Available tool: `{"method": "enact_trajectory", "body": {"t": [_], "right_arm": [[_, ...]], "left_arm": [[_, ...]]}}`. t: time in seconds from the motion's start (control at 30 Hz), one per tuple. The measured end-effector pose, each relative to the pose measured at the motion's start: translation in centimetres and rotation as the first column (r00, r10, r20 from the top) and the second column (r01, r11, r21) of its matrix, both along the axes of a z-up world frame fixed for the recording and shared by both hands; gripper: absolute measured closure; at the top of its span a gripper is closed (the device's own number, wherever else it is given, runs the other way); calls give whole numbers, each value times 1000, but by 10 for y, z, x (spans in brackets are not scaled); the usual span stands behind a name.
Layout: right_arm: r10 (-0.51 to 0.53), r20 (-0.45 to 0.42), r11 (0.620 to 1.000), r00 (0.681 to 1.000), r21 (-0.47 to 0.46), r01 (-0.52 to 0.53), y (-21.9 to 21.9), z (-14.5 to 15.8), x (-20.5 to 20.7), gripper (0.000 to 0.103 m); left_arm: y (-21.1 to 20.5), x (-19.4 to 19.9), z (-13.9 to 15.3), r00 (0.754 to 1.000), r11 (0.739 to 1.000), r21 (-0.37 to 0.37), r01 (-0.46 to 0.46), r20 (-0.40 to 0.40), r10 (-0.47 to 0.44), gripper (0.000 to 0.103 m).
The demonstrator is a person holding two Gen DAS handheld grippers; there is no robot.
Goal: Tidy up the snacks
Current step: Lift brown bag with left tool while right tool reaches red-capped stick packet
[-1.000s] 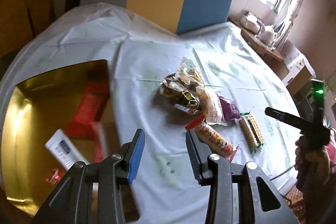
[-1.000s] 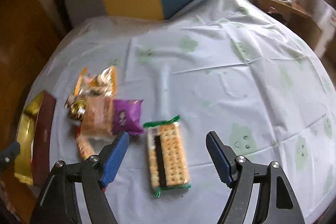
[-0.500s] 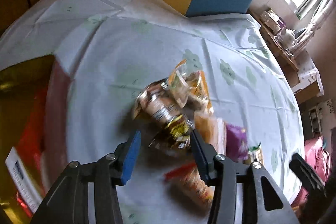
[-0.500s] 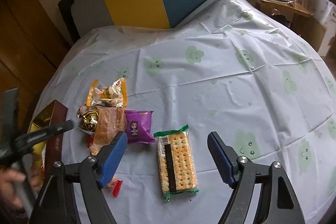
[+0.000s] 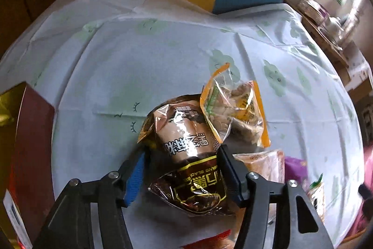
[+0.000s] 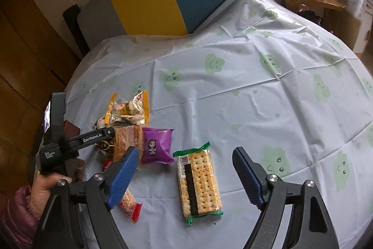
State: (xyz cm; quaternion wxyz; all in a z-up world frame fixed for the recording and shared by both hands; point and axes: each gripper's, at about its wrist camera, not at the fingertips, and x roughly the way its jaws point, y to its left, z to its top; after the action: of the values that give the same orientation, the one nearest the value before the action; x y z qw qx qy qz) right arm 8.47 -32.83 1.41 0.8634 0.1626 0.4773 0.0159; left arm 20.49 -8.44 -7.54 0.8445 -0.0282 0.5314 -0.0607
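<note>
the left hand-held gripper [image 5: 179,173] has its fingers around the brown snack bag [image 5: 186,155] on the surface [image 5: 139,67], not squeezed yet; the right hand-held gripper [image 6: 184,175] hangs wide open, holding nothing, over the cracker pack [image 6: 199,181]

The left gripper [image 5: 180,173] is lowered close over the worktop, its jaws spread wide on either side of a brown packet [image 5: 188,155], apparently not yet pressing it. Seen from the right wrist, it sits at 9 o'clock, held in the person's left hand [image 6: 50,181] with a mauve cuff at the wrist. The right gripper [image 6: 185,175] hovers higher, jaws wide apart, gripping nothing
</note>
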Motion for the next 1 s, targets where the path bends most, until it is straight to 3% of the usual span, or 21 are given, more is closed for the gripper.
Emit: {"method": "enact_trajectory", "body": {"t": [0.1,0.17,0.3,0.43,0.6,1.0], "right_arm": [[-4,-14,1000,1000,-8,4,-1,-3,1,20],[-6,-19,1000,1000,-15,6,-1,-4,1,20],[-6,-38,999,999,-39,4,0,-8,2,20],[-15,-53,998,998,-66,12,-1,-12,3,20],[-25,-92,996,995,-89,17,-2,-20,4,20],[-59,-132,995,990,-88,48,-7,-29,3,20]], "left_arm": [[3,-8,1,999,999,20,29,34,-30,54],[11,-11,2,999,999,11,31,34,-31,57],[29,-22,8,1000,1000,11,7,26,-8,58],[36,-46,21,997,999,42,25,71,-28,58],[42,-98,33,991,996,50,78,105,-83,58],[27,-191,16,960,965,72,253,103,-259,58]]}}
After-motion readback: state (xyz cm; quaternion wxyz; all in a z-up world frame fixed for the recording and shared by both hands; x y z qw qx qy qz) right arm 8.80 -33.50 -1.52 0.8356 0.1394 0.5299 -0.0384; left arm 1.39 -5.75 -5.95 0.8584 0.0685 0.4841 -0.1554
